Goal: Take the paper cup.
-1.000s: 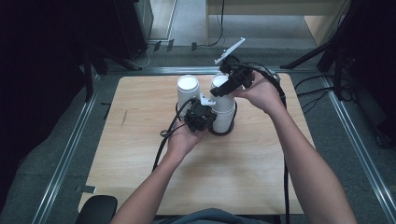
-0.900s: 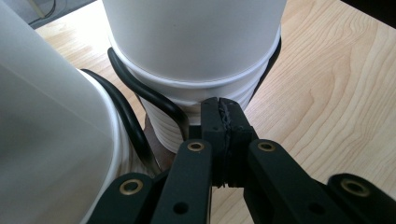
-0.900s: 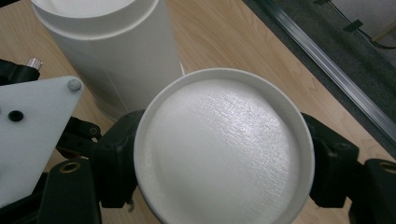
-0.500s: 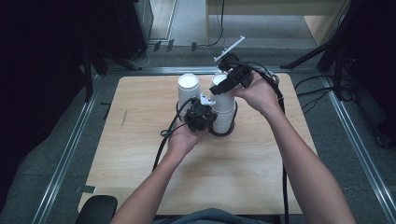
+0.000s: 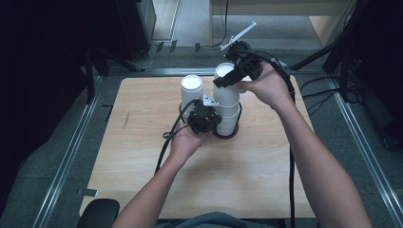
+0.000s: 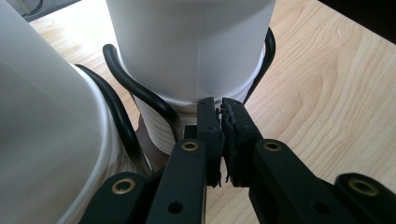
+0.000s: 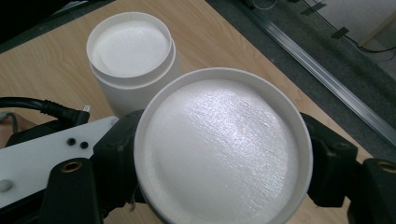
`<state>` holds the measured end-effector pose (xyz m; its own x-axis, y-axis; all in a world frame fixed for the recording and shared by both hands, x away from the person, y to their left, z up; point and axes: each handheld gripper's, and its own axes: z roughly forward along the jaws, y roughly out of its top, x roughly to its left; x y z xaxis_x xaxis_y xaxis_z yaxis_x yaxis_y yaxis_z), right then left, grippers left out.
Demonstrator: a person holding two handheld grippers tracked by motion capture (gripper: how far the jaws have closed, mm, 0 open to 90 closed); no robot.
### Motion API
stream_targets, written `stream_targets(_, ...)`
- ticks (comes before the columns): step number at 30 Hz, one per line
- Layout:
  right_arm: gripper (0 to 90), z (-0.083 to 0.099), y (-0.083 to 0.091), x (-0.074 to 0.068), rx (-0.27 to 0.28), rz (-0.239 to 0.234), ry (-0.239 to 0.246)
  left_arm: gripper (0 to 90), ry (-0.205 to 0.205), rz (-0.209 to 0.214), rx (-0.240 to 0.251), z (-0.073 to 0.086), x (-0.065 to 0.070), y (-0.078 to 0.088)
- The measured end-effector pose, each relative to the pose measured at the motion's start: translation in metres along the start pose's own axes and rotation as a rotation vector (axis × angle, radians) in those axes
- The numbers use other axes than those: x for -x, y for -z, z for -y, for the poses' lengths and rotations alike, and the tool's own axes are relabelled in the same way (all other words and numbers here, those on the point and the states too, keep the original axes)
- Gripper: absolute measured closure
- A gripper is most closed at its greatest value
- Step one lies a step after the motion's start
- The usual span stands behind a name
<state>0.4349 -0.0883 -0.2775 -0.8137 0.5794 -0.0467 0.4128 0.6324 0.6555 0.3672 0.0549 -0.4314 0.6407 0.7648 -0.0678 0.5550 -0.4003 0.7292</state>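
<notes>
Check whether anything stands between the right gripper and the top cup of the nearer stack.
Nothing visible does. The right gripper has its fingers pressed against opposite sides of the upside-down white paper cup. The left gripper sits lower, at the base of the stack of white paper cups, out of the way.
</notes>
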Motion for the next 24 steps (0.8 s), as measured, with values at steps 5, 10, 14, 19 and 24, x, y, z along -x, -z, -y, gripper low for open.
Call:
stream_targets(5, 25.9, -0.007, 0.020, -0.001, 0.034, -0.003, 0.015, 83.3, 0.005, 0.022, 0.000, 0.000, -0.003, 0.001)
stream_targets(10, 25.9, -0.011, 0.040, -0.001, 0.051, -0.008, 0.032, 78.7, 0.004, 0.050, 0.003, 0.001, -0.004, 0.003)
stream_targets(14, 25.9, -0.011, 0.057, -0.001, 0.080, -0.028, 0.034, 76.9, 0.013, 0.067, 0.008, 0.001, -0.007, 0.006)
stream_targets(19, 25.9, -0.007, 0.076, -0.005, 0.082, -0.042, 0.057, 73.2, 0.013, 0.109, 0.010, 0.001, -0.010, 0.014)
stream_targets(24, 25.8, 0.004, 0.093, -0.010, 0.086, -0.058, 0.067, 70.4, -0.003, 0.127, 0.004, 0.001, -0.010, 0.020)
